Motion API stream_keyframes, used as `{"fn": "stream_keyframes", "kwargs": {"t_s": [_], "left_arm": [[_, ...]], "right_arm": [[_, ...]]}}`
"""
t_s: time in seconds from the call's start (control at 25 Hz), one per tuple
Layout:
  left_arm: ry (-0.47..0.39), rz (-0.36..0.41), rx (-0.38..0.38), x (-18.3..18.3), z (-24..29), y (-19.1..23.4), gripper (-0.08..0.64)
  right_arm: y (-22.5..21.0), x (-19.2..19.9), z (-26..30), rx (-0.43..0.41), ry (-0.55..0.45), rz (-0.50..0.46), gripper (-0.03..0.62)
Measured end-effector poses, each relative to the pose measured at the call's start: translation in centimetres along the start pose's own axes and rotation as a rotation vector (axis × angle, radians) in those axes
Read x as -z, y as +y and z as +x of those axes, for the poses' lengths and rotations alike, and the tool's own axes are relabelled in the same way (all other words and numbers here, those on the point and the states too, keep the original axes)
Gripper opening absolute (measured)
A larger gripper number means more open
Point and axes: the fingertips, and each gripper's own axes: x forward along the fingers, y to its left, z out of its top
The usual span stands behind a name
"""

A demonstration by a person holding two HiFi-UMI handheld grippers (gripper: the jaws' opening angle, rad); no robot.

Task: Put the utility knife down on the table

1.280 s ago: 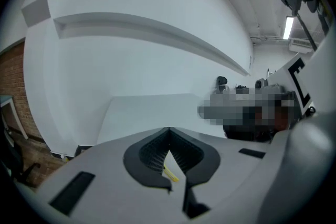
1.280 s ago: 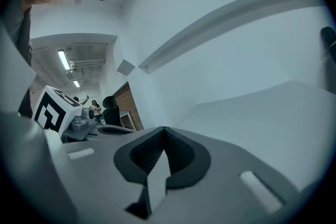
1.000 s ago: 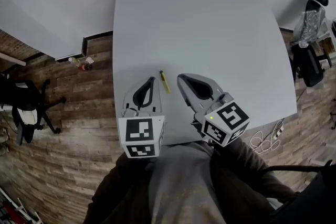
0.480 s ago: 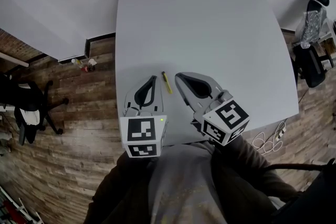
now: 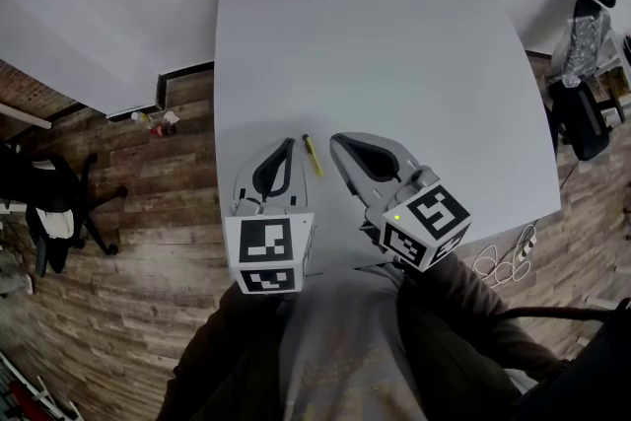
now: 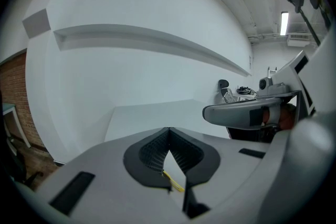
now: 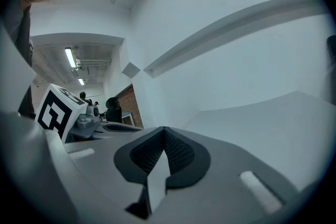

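Observation:
A yellow utility knife (image 5: 312, 156) lies flat on the white table (image 5: 394, 54), near its front edge and between my two grippers. My left gripper (image 5: 287, 147) hovers just left of the knife, its jaws shut with nothing in them. In the left gripper view a piece of the knife (image 6: 174, 181) shows through the gap below the closed fingertips of the left gripper (image 6: 169, 130). My right gripper (image 5: 338, 142) sits just right of the knife, also shut and empty. The right gripper view shows the right gripper (image 7: 164, 129) with its pads meeting above bare table.
The table's left edge (image 5: 216, 113) drops to a wooden floor. On the floor are small bottles (image 5: 153, 120) and a black office chair (image 5: 49, 202). Another chair (image 5: 580, 118) and coiled cables (image 5: 501, 261) lie off the right side.

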Motion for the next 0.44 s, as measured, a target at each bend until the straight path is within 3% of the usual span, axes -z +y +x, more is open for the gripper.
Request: {"fn": "stream_keyframes", "kwargs": {"t_s": [0.44], "left_arm": [[0.007, -0.002, 0.004, -0.01, 0.9, -0.05, 0.003]], "right_arm": [[-0.81, 0.18, 0.38, 0.002, 0.006, 0.007, 0.0]]}}
